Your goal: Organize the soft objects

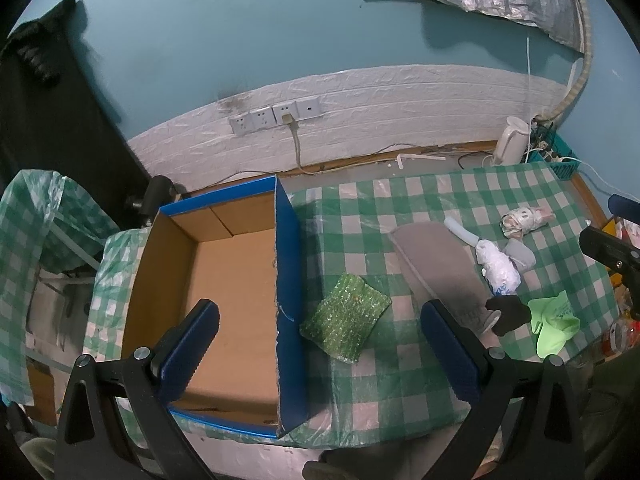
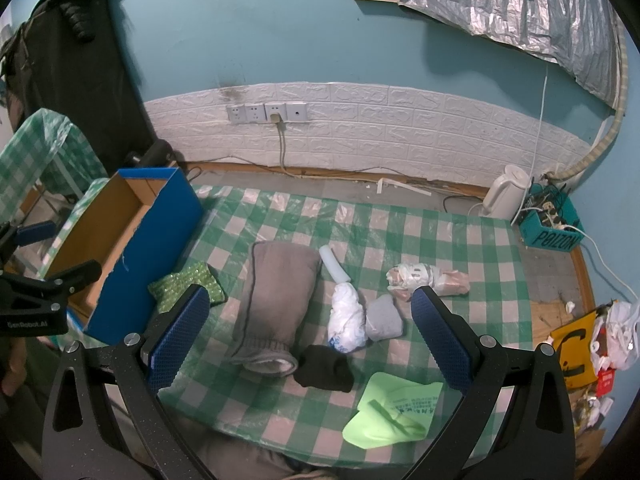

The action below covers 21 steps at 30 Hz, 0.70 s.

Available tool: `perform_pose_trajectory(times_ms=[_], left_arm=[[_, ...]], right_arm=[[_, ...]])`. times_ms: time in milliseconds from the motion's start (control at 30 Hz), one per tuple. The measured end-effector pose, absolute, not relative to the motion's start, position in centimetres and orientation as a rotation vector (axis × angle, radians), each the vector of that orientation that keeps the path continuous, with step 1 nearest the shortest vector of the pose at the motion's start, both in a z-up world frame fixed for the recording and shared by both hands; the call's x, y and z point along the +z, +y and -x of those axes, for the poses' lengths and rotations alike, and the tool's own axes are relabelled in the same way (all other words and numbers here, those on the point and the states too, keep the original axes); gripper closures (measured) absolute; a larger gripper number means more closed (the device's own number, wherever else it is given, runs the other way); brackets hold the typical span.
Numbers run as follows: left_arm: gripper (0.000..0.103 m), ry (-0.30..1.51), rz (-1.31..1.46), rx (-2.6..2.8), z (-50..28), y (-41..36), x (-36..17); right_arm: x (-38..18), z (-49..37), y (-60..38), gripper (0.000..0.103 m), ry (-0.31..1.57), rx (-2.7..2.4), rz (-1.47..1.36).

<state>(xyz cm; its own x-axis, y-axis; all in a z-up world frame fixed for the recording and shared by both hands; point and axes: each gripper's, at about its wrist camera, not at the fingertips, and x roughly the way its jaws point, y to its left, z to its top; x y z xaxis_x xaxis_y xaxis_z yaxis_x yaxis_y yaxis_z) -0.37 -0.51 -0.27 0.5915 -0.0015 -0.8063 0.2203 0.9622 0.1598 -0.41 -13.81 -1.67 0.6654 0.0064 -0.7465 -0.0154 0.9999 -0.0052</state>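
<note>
In the left wrist view the left gripper [image 1: 320, 344] hangs spread wide and empty, straddling the blue box [image 1: 286, 300] wall, the green sequin pad [image 1: 346, 322] between its fingers. In the right wrist view the right gripper [image 2: 308, 334], also spread and empty, frames the grey pillow [image 2: 276, 300], black sock [image 2: 324, 368] and white bag bundle [image 2: 346, 316] at lower centre.

Left gripper [image 1: 320, 348]: jaws spread wide and holding nothing, blue-padded fingers [image 1: 188, 344] pointing forward and down, one finger above the interior of the blue box [image 1: 286, 280], the other outside its right wall. Right gripper [image 2: 310, 336]: jaws likewise spread wide and holding nothing, angled forward and down, well to the right of the blue box; in this view the left gripper's black body shows beside the box's left side.
</note>
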Motion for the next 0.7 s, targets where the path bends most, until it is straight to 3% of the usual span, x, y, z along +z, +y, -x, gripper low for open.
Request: perform_pose_trajectory(times_ms=[700], left_arm=[[0.001,0.950,-0.252,-0.135,0.26,-0.60,-0.45]], right_arm=[[-1.67,0.41,-14.12,0.002,0.845,0.011,0.011]])
